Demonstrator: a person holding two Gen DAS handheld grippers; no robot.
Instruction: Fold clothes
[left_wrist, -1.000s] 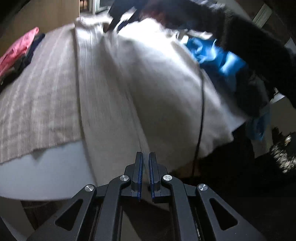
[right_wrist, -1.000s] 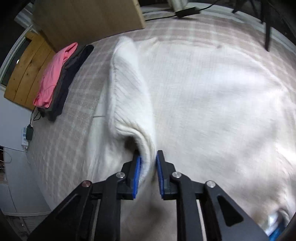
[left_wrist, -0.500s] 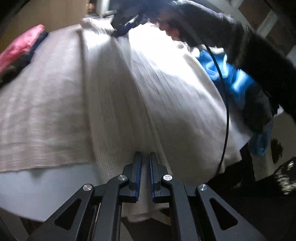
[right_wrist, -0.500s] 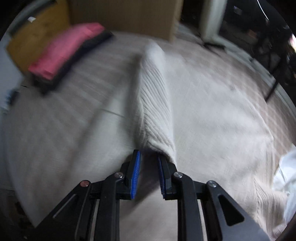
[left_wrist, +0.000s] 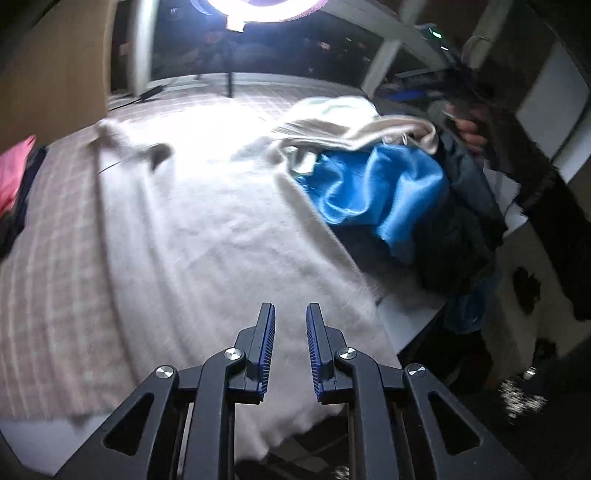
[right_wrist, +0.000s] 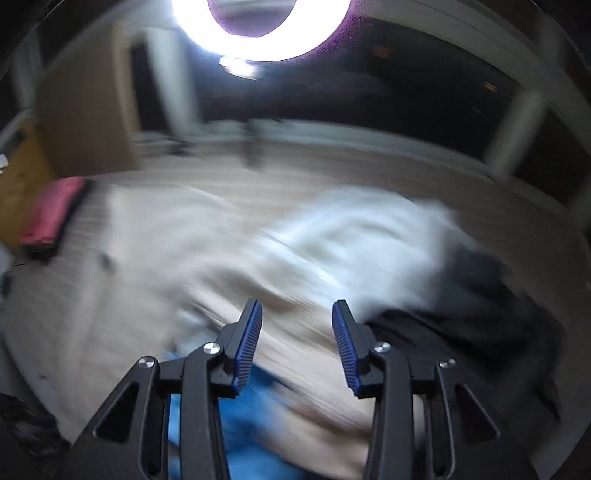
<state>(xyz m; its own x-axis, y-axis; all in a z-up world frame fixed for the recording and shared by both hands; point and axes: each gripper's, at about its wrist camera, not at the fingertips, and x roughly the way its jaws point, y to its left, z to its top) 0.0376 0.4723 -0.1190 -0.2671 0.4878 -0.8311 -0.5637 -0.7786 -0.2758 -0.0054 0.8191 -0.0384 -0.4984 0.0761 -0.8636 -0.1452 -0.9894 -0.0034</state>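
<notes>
We see the left tool (left_wrist: 290, 347) with its blue pads set a narrow gap apart and nothing between them; its jaws have just been opening. It hangs over the near edge of the white knit sweater (left_wrist: 207, 236), which lies spread flat over a checked cloth (left_wrist: 55, 258) on the desk (left_wrist: 410, 314). The sweater's far left corner is bunched up into a small ridge.

To the right of the sweater sits a heap of clothes: a shiny blue garment (left_wrist: 384, 192), a pale cream piece (left_wrist: 354, 125) draped over its far side, and dark garments (left_wrist: 465, 221) on the right. A hand (left_wrist: 469, 129) shows at the far right behind the heap. At the far left edge lies a folded pink garment (left_wrist: 14, 173) on a dark one.

The right tool (right_wrist: 297, 339) stands moderately wide and empty; its jaws have also just been opening. Its view is heavily blurred. We make out the sweater below it, blue cloth near its left finger, and the pink garment at the far left. A ring light (right_wrist: 258, 26) glares at the top.
</notes>
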